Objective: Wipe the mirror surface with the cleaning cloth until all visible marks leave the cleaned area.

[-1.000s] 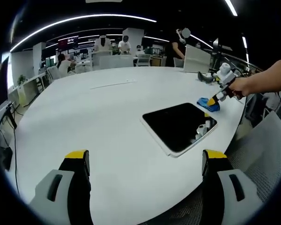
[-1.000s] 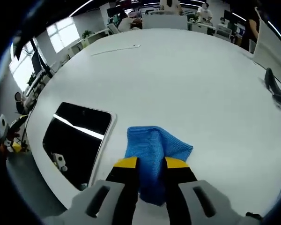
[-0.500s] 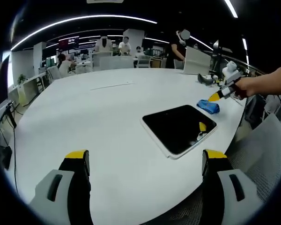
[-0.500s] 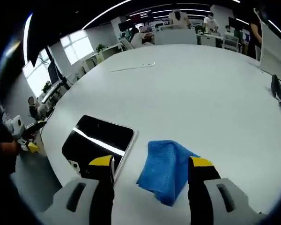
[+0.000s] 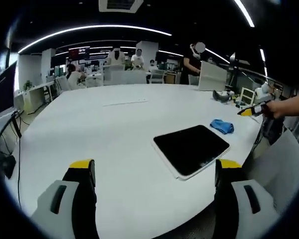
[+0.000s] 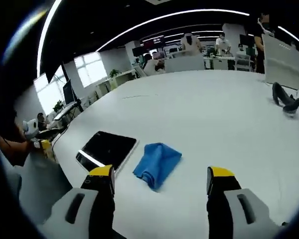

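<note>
The mirror (image 5: 191, 147) is a dark rectangular slab with a white rim, lying flat on the white table (image 5: 89, 129); in the right gripper view the mirror (image 6: 105, 149) sits left of centre. A crumpled blue cloth (image 5: 222, 126) lies on the table just beyond its far corner, and the blue cloth (image 6: 157, 164) rests loose beside it. My left gripper (image 5: 154, 172) is open over the near table edge, short of the mirror. My right gripper (image 6: 159, 178) is open, pulled back from the cloth, and the right gripper (image 5: 249, 111) enters the left gripper view at the right, held by a hand.
A thin strip (image 5: 125, 102) lies on the far part of the table. A dark curved object (image 6: 284, 98) rests near the right edge. A white monitor back (image 5: 212, 75) stands at the far side. Several people sit and stand among desks behind. A grey chair (image 5: 284, 164) stands by the table edge.
My right gripper let go of the blue cloth, opened, and drew back and up from it. The cloth now lies loose beside the mirror. The left gripper stayed almost still.
</note>
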`<state>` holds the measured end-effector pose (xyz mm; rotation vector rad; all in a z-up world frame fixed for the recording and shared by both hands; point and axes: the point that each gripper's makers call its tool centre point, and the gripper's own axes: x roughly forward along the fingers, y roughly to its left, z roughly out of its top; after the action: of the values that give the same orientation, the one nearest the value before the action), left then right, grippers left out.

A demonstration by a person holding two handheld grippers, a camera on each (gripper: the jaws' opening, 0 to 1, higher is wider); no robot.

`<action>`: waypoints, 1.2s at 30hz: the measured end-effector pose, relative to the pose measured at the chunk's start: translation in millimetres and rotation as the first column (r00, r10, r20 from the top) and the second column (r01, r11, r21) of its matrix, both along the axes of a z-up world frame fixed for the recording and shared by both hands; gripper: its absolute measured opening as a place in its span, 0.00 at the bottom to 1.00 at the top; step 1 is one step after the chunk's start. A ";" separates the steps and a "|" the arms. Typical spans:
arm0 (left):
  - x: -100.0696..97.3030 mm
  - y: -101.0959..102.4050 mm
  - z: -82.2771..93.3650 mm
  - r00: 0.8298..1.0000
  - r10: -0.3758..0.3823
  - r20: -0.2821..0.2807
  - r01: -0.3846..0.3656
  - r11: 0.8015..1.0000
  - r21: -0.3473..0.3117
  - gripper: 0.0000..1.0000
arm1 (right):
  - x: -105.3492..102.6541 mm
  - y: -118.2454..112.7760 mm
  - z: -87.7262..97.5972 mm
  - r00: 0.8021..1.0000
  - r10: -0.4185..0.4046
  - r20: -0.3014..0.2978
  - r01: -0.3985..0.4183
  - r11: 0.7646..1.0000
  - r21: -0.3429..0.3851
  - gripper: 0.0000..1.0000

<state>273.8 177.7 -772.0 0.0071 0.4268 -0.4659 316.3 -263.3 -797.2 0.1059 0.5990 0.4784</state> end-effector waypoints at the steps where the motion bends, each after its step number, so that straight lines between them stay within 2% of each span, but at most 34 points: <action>1: -2.5 0.1 -3.5 1.000 -0.005 -0.006 0.005 1.000 0.006 0.99 | 0.0 -4.8 3.6 0.999 0.003 0.047 -0.001 0.999 -0.037 0.68; 2: -4.9 1.5 -7.3 1.000 -0.011 -0.014 0.011 0.999 0.031 0.99 | -3.2 -17.8 3.0 0.996 -0.057 0.062 0.063 0.994 -0.090 0.64; 3: -6.6 3.5 -10.7 1.000 -0.012 -0.019 0.013 0.999 0.052 0.99 | -3.3 -21.4 4.2 0.993 -0.083 0.079 0.089 0.993 -0.082 0.64; 4: -7.0 4.2 -9.8 1.000 -0.009 -0.017 0.010 0.999 0.042 0.99 | -7.8 -17.3 3.1 0.994 -0.085 0.061 0.087 0.996 -0.029 0.67; 5: -6.6 6.3 -9.3 1.000 -0.002 -0.017 0.002 0.999 0.035 0.99 | -12.5 -10.8 1.6 0.997 -0.069 0.039 0.068 0.998 0.012 0.71; 6: -6.9 8.0 -8.7 1.000 0.006 -0.016 -0.006 0.999 0.031 0.99 | -14.7 -9.6 1.2 0.998 -0.058 0.040 0.058 0.998 0.009 0.76; 8: -8.6 11.1 -5.8 1.000 0.022 -0.008 -0.022 1.000 0.012 0.99 | -15.7 -9.6 1.9 0.995 -0.039 0.093 0.044 0.997 -0.060 0.79; 9: -9.8 12.6 -4.5 1.000 0.030 -0.003 -0.030 1.000 0.005 0.99 | -17.8 -3.6 2.4 0.994 -0.023 0.103 0.029 0.998 -0.057 0.80; 10: -11.5 14.8 -4.4 0.999 0.039 -0.003 -0.039 0.999 0.000 0.99 | -20.7 2.2 2.4 0.995 -0.004 0.102 0.009 0.999 -0.050 0.82; 12: -14.3 15.9 -3.4 0.999 0.046 -0.001 -0.046 0.999 -0.016 0.99 | -22.2 7.3 -1.9 0.993 0.030 0.114 -0.019 0.995 -0.098 0.89; 13: -14.7 16.7 -3.7 0.999 0.046 -0.004 -0.046 0.999 -0.022 0.99 | -23.5 10.4 -4.8 0.993 0.040 0.111 -0.028 0.994 -0.110 0.89; 16: -15.6 14.9 -3.3 0.999 0.033 -0.007 -0.034 0.999 -0.029 0.99 | -23.3 12.0 -6.4 0.992 0.026 0.127 -0.008 0.991 -0.136 0.98; 22: -8.6 0.2 1.4 1.000 -0.018 0.000 0.018 1.000 -0.016 0.99 | -30.9 23.3 -6.3 0.991 0.044 0.126 -0.027 0.991 -0.134 0.98; 24: -2.4 -1.1 6.1 1.000 -0.017 0.011 0.018 1.000 -0.023 0.99 | -32.1 22.5 -5.5 0.993 0.030 0.117 -0.016 0.993 -0.117 0.98; 27: 4.5 -3.8 11.6 1.000 -0.008 0.022 0.009 0.999 -0.044 0.99 | -33.8 21.4 -7.2 0.993 0.043 0.111 -0.027 0.989 -0.145 0.98; 29: 4.9 -7.2 8.1 1.000 -0.013 0.015 0.013 0.999 -0.036 0.99 | -33.8 19.6 -9.0 0.992 0.056 0.111 -0.037 0.985 -0.171 0.98; 32: 1.9 -12.1 -1.2 1.000 -0.028 -0.003 0.028 0.999 -0.035 0.99 | -35.8 23.8 -8.4 0.992 0.065 0.108 -0.047 0.986 -0.161 0.98; 34: 0.2 -11.3 -3.8 0.999 -0.031 -0.010 0.031 0.999 -0.023 0.99 | -35.0 23.1 -4.5 0.988 0.057 0.141 -0.029 0.981 -0.193 0.99; 36: 0.1 -7.8 -6.6 1.000 -0.026 -0.012 0.026 0.999 -0.026 0.99 | -34.9 22.2 -5.6 0.990 0.034 0.135 -0.009 0.983 -0.182 0.99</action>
<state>273.8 169.9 -778.5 -0.0150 0.4334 -0.4974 281.4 -241.1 -802.8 -0.1059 0.5062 0.4465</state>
